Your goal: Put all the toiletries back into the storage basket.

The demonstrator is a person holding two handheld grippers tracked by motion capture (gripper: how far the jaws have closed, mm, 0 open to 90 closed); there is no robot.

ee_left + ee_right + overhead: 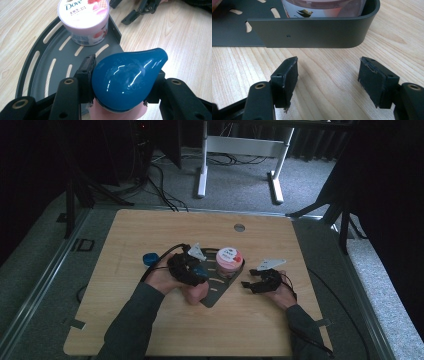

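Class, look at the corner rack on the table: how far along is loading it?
Done: the Dove tub stands in the rack. In hand: the left gripper clamps a blue-capped bottle at the rack's edge. Left: setting it down; the right gripper waits open, empty.

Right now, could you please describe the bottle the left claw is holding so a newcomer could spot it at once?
On the wooden table lies a dark slotted corner tray. At its near end, the left claw grips a pink bottle. Its glossy blue teardrop cap sets it apart from the round pink Dove tub behind it.
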